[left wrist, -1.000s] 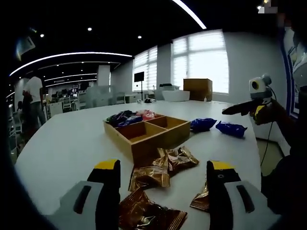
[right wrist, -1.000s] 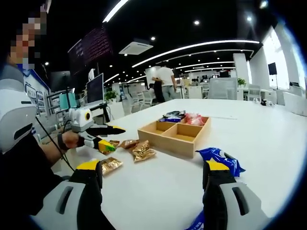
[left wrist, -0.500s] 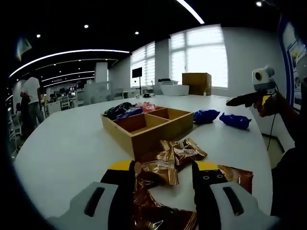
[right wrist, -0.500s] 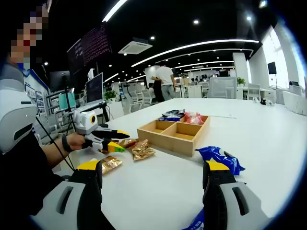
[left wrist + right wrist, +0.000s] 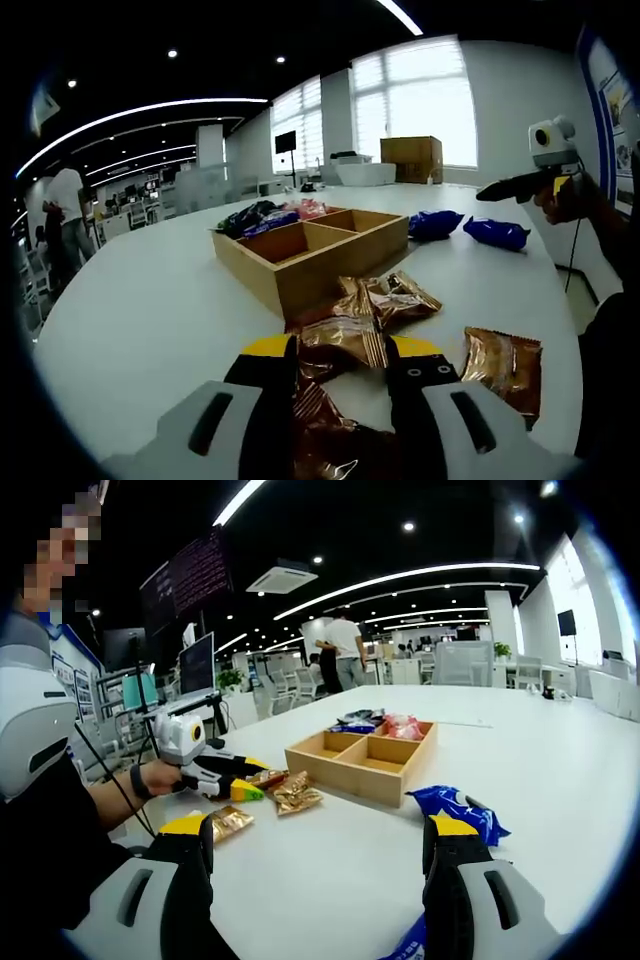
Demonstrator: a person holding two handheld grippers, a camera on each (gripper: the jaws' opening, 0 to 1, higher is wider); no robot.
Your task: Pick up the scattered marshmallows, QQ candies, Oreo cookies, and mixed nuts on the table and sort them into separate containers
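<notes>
Table: white table (image 5: 130,300) with broad bare surface to the left of the tray in the left gripper view; its near edge curves just below the jaws, and its right edge runs past the blue packets.
Tray: wooden tray (image 5: 310,250) with four compartments stands mid-table; the far compartments hold dark and pink wrapped sweets (image 5: 270,214), the two nearer ones look bare.
Brown packets: a brown foil packet (image 5: 342,340) sits between the left jaws; another brown packet (image 5: 400,297) lies touching the tray's near wall; a flat brown packet (image 5: 503,360) lies apart to the right.
Blue packets: two blue packets (image 5: 497,233) lie beyond the tray, well apart from the brown ones.
Left gripper: left gripper (image 5: 340,365) has its jaws drawn close on the brown foil packet, pinching it.
Right gripper: right gripper (image 5: 320,855) has its jaws spread wide, nothing between them; a blue packet (image 5: 455,810) lies just beyond its right jaw.
</notes>
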